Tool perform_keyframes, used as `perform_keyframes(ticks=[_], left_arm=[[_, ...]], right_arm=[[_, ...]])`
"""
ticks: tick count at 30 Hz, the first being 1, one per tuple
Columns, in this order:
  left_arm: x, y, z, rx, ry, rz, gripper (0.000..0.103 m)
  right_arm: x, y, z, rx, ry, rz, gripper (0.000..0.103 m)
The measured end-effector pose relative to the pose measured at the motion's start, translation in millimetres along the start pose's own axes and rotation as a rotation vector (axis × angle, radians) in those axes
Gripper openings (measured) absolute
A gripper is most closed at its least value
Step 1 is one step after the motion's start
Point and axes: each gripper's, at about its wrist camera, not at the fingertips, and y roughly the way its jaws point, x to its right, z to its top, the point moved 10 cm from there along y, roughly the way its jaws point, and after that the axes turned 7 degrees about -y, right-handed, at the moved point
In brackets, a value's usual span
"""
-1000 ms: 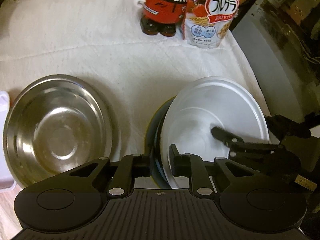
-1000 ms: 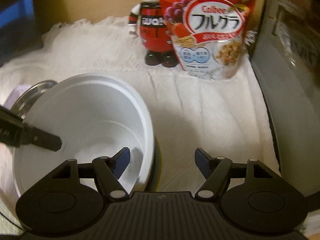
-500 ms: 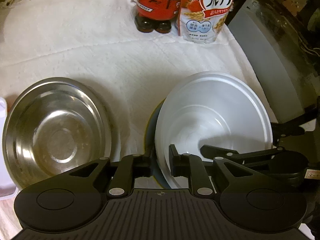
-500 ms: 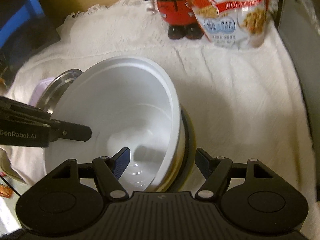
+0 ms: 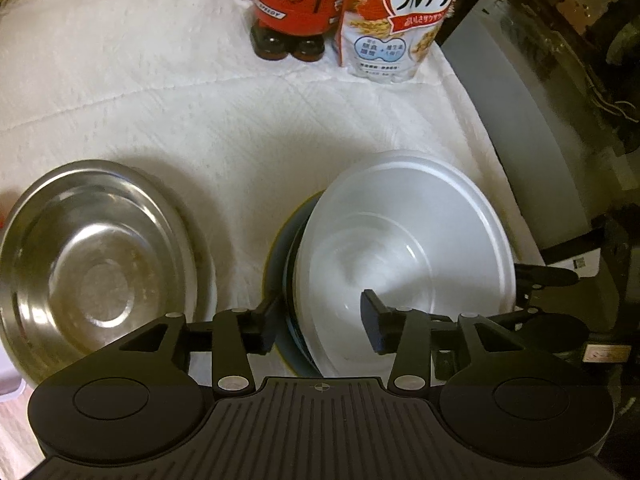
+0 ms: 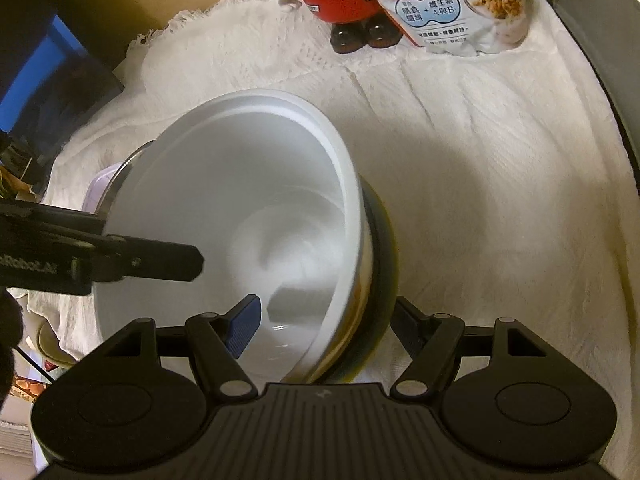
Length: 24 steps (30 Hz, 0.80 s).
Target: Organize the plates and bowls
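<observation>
The large white plastic bowl (image 5: 408, 252) sits in a dark bowl with a yellow rim (image 6: 382, 280). Both the left gripper (image 5: 320, 326) and right gripper (image 6: 324, 326) are spread apart, each straddling the stack's wall. I judge the nesting step is nearly finished; next, withdraw cleanly toward the round steel bowl (image 5: 96, 276).

surface: white cloth (image 5: 200, 120) | on it: steel bowl (image 5: 96, 272), dark plate (image 5: 280, 264), cereal bag (image 5: 392, 20), figurine (image 5: 296, 4)

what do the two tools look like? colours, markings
Both are matte black: ribbed central housing, two round side discs, linkage arms with silver pivot pins. The right tool has blue ribbed pads; the left tool has dark pads. White "GenRobot.AI"-style lettering marks the left tool's side. No cables visible.
</observation>
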Motion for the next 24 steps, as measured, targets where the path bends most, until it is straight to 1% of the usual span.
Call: perform_keyframes(ticks=[5,11,18,21,24], left_arm=[[2.0,-14.0,5.7,0.030,0.010,-0.013,0.046],[-6.8,-26.7,16.9,0.076,0.008,0.015,0.046],[-13.1,-24.6,15.2,0.066,-0.006,0.025,0.046],[-13.0,-22.4,12.3,0.056,-0.003,0.029,0.046],[-13.3,-16.5,10.0,0.045,0.007,0.066,0.046]], right_arm=[[1.1,-2.1,3.4,0.013,-0.006,-0.009,0.072],[-2.7,-7.6,8.4,0.039,-0.014,-0.014,0.072],[-2.7,-16.4,15.1,0.068,-0.019,-0.059,0.072],[-2.6,-15.0,12.2,0.057,-0.011,-0.061,0.072],[-2.5,-12.9,10.1,0.053,-0.001,-0.063,0.072]])
